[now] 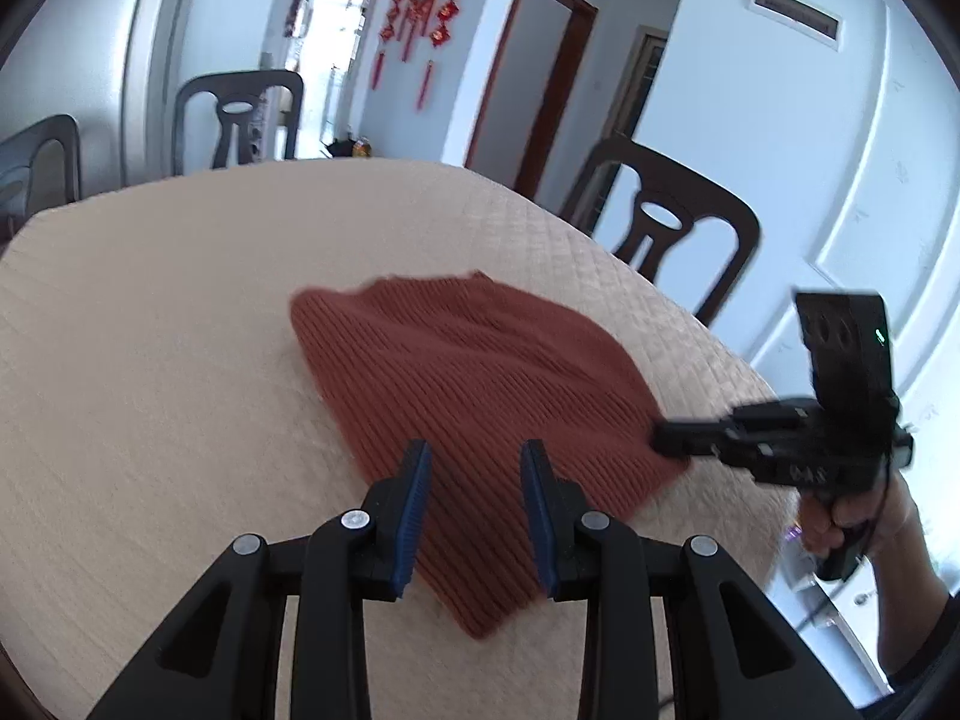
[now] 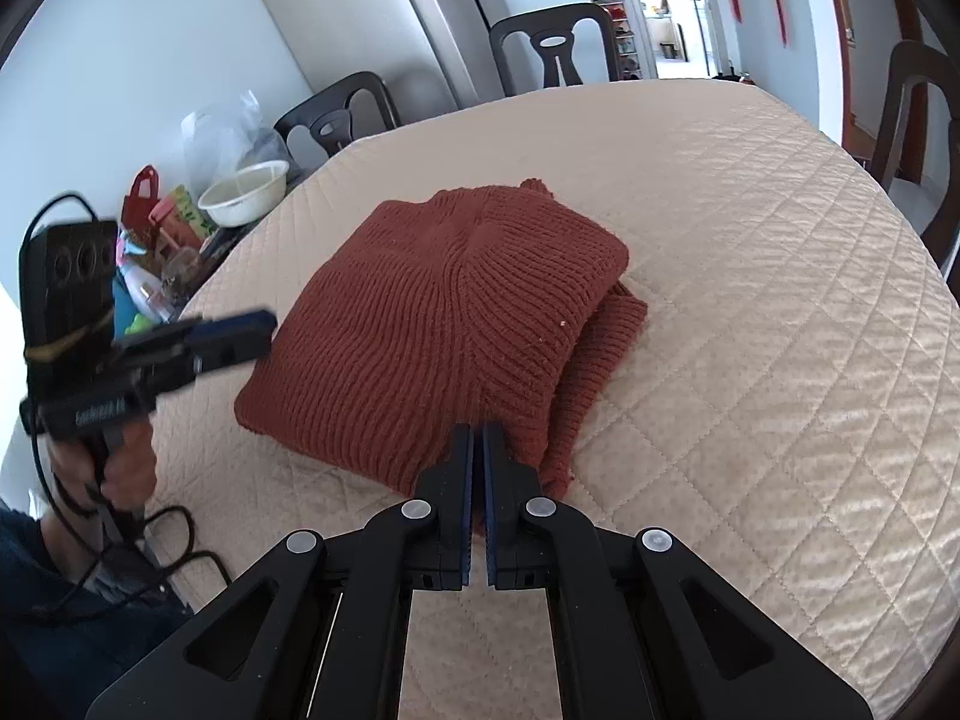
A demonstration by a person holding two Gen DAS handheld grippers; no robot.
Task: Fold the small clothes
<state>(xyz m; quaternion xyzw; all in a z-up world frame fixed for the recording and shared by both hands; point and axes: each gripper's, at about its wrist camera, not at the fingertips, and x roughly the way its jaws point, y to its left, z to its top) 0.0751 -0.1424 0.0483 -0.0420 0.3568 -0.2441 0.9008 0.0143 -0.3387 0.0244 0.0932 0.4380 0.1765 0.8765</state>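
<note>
You have a rust-red sweater (image 2: 444,312) knitted in fine ribs, lying on a beige table cover (image 2: 750,300) quilted in a diamond grid. Your left gripper (image 1: 474,504) and right gripper (image 2: 478,480) are both black with dark blue pads (image 1: 414,516) and silver rivets. Around the sweater's table you see dark brown chairs (image 1: 666,222); beyond it, on the pale blue-white wall (image 1: 780,120), hang bright red ornaments (image 1: 426,6) beside a reddish-brown door frame (image 1: 528,66). Left of the sweater in your right view stands a cream-white bowl (image 2: 243,201) among red, green and pink packets
</note>
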